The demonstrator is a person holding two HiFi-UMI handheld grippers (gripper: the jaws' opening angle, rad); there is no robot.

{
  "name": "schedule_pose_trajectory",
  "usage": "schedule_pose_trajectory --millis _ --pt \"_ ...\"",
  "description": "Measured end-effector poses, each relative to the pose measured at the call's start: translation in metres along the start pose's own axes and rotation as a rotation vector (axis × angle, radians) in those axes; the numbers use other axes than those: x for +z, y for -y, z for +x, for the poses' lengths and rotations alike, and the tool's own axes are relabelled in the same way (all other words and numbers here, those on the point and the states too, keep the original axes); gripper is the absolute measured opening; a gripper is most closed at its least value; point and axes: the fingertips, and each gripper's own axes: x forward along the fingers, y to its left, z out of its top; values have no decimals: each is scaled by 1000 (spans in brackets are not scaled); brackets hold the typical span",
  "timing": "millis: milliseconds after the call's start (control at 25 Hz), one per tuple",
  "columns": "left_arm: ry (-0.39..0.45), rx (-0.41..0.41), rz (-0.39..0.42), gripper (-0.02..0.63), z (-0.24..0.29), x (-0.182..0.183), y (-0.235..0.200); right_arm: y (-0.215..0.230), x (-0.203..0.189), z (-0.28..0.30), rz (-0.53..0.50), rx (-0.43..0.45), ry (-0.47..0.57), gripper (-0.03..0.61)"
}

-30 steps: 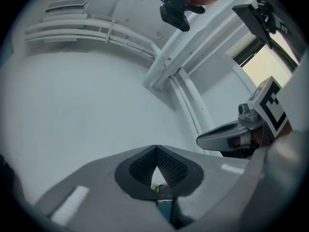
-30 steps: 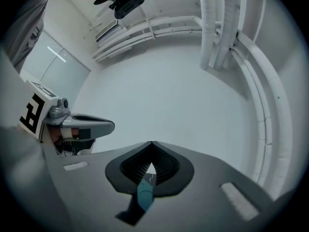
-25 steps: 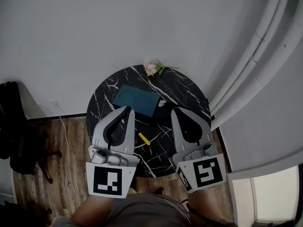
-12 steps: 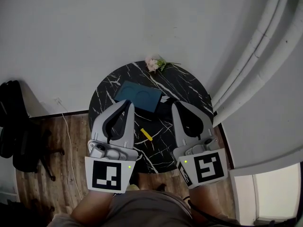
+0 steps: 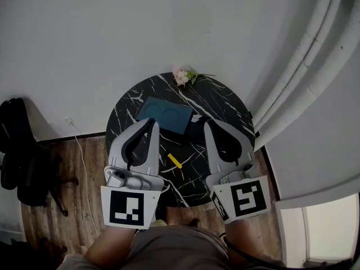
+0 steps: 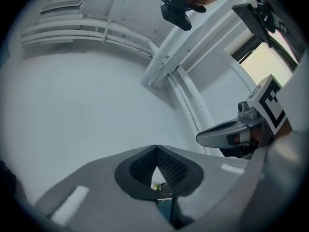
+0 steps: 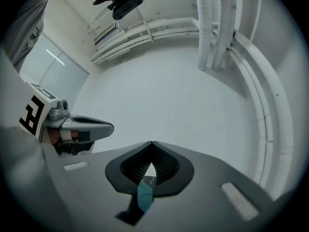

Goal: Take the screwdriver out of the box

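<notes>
Your left gripper (image 5: pixel 151 122) had its jaws closed tip to tip, with nothing between them. Your right gripper (image 5: pixel 208 125) was the same, with its jaws pressed together and empty. You held the two side by side above the near half of the round black marble table (image 5: pixel 219 103), both pointing away from you and roughly level. Neither touched anything on the table.

Seen from your head, the yellow screwdriver (image 5: pixel 175 161) lay on the bare tabletop in the gap between your two grippers. It was outside the box and clear of it, on the side nearer you. The teal box (image 5: pixel 164 116) lay flat beyond the gripper tips, toward the middle of the table and angled to its edge. Whether it was open or closed, you could not tell from above.

A small bunch of pale flowers (image 5: pixel 183 76) lay at the table's far rim, against the white wall (image 5: pixel 112 32). White pipes (image 5: pixel 304 66) ran along the wall to your right. To your left, a white cable (image 5: pixel 83 167) trailed over the wooden floor (image 5: pixel 67 207), near a black chair (image 5: pixel 22 162).
</notes>
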Motion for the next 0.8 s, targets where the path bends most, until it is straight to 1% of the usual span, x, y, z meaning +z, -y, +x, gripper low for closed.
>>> schedule_pose_trajectory --millis 800 --pt "-1 -6 3 2 6 -4 -3 0 -3 7 -8 -2 -5 25"
